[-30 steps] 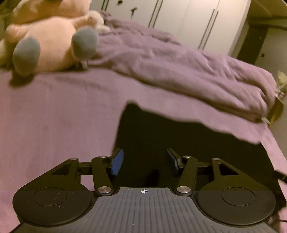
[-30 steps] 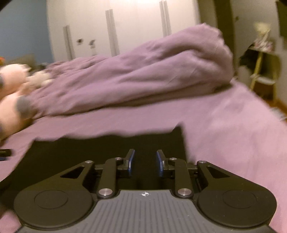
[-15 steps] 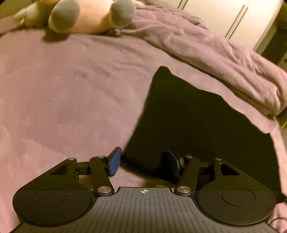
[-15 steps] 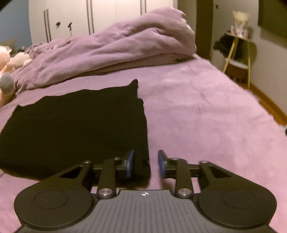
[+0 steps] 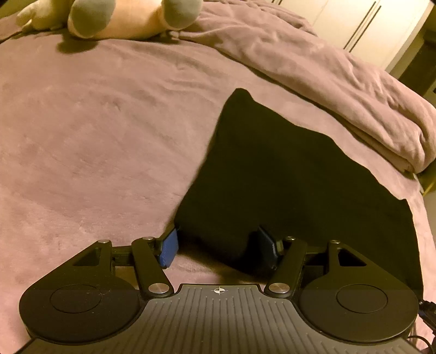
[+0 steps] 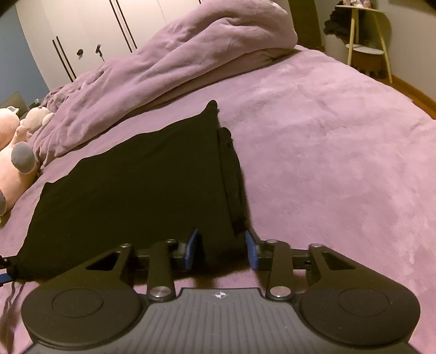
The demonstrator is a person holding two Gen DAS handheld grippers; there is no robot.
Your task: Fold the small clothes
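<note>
Cloth lies between my left fingers (image 5: 169,249): they stand fairly wide, straddling the near left corner of a folded black garment (image 5: 286,177). A strip of bed shows between the left blue pad and the fabric, so they are not gripping it. My right fingers (image 6: 192,249) are set narrower around the garment's near right corner, and the cloth fills most of the gap. I cannot tell whether those pads press on it. The black garment spreads flat away from both pairs of fingers, a rough rectangle with layered edges along its right side. It rests on the purple bed (image 5: 95,136). Beyond it a rumpled purple duvet (image 5: 340,81) is heaped across the far side. A pink plush toy (image 5: 122,16) with grey feet lies to the left of the duvet. White wardrobe doors (image 6: 81,27) stand behind, and a small side table (image 6: 365,54) at far right.
</note>
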